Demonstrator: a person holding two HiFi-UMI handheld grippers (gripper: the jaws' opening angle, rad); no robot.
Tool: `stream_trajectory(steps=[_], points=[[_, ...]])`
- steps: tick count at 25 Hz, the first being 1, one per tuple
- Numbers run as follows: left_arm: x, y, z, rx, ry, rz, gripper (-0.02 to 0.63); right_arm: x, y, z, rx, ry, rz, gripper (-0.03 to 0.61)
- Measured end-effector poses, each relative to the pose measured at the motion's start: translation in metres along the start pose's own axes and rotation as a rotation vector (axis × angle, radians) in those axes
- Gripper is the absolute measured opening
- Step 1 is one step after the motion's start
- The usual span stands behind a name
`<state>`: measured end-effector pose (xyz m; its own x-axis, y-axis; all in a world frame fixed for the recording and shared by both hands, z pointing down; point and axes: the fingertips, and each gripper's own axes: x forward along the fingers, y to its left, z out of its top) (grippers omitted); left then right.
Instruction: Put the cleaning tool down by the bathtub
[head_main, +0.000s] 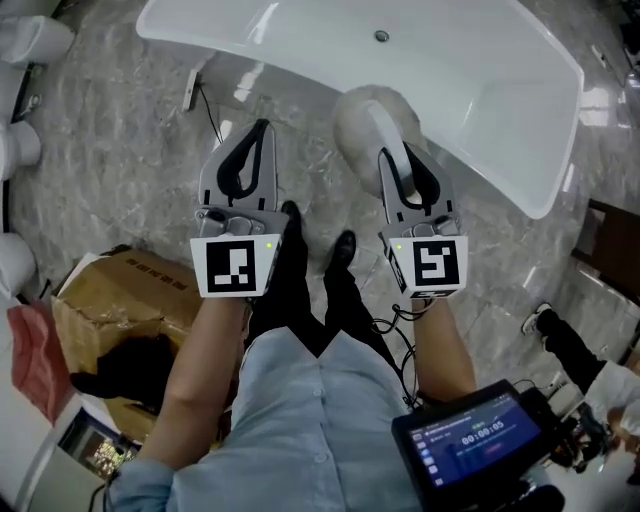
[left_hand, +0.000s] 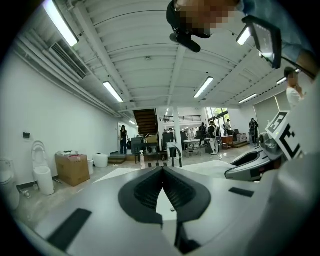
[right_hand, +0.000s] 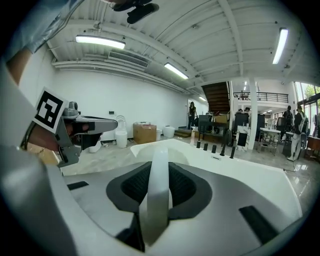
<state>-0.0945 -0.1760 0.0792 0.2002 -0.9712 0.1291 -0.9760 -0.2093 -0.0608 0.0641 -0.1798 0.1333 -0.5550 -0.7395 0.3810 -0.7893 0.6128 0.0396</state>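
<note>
Right tongs (head_main: 403, 172) pinch the white handle of the cleaning tool (head_main: 356, 128), which runs out along their own line toward the bathtub (head_main: 500, 95). Its fluffy round head sits just past their tips, at the tub's near rim. Left tongs (head_main: 262, 130) are pressed together on nothing, beside the tool and over the floor (head_main: 120, 150) in front of the tub. Only the right hand, then, can set the tool down, and my guess is that it must sink to the floor on the near side of the tub.

The head view alone shows the fluffy head and where it sits against the rim. The right gripper view shows the pads bearing on the handle (right_hand: 159, 172), with the tub (right_hand: 240, 172) spreading beyond, but I cannot make out the head there.
</note>
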Motion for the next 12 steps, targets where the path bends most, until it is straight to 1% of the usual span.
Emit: stream_trajectory(steps=[4, 8, 12], points=[[0.009, 0.008, -0.040, -0.003, 0.042, -0.017, 0.014, 0.020, 0.012, -0.032, 0.006, 0.039, 0.030, 0.106], [0.020, 0.015, -0.081, -0.036, 0.085, -0.022, 0.014, 0.044, 0.022, -0.066, 0.017, 0.078, 0.058, 0.106], [0.029, 0.020, -0.128, -0.047, 0.128, -0.036, 0.014, 0.068, 0.034, -0.104, 0.025, 0.108, 0.094, 0.106]])
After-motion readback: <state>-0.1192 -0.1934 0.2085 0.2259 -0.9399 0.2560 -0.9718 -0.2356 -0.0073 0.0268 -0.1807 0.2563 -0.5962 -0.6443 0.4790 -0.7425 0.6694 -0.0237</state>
